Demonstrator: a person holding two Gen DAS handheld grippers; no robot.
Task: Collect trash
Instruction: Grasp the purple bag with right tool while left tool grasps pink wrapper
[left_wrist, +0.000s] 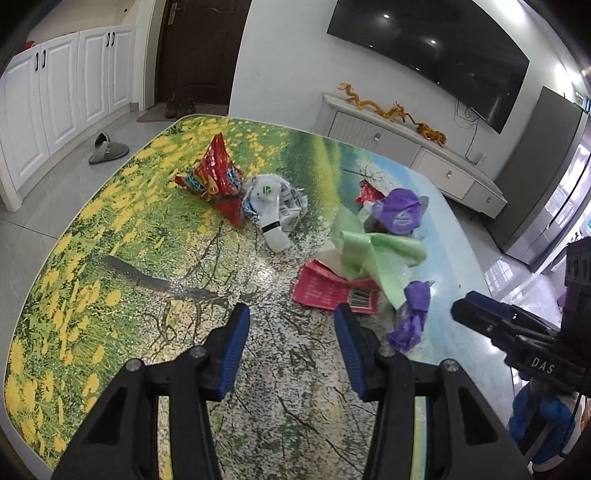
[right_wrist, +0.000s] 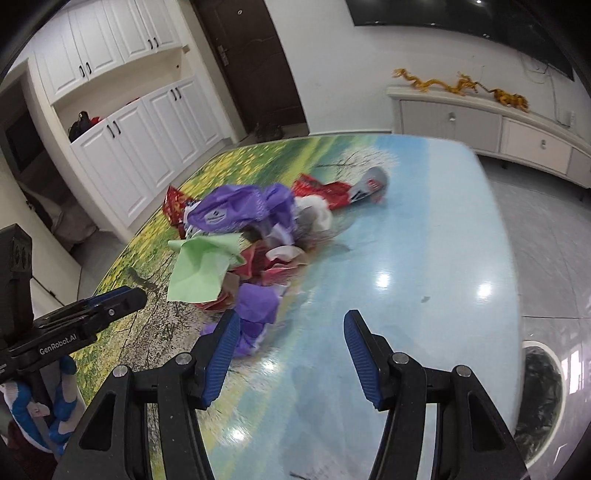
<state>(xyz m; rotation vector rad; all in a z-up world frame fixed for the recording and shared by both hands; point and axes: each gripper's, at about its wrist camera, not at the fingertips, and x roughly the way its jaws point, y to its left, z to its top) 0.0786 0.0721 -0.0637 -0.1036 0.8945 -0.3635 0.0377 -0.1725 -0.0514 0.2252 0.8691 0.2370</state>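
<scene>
Trash lies heaped on a table printed with a flower meadow. In the left wrist view I see a red snack bag, a white crumpled wrapper, green paper, a pink packet and purple wrappers. My left gripper hovers open over bare table just short of the pink packet, nothing between its fingers. The right wrist view shows the same heap: purple wrapper, green paper, red wrappers. My right gripper is open, its left finger beside a purple scrap.
A round bin with a dark liner stands on the floor past the table's right edge. White cupboards, a dark door, a low TV cabinet and a slipper surround the table. A gloved hand holds the other gripper.
</scene>
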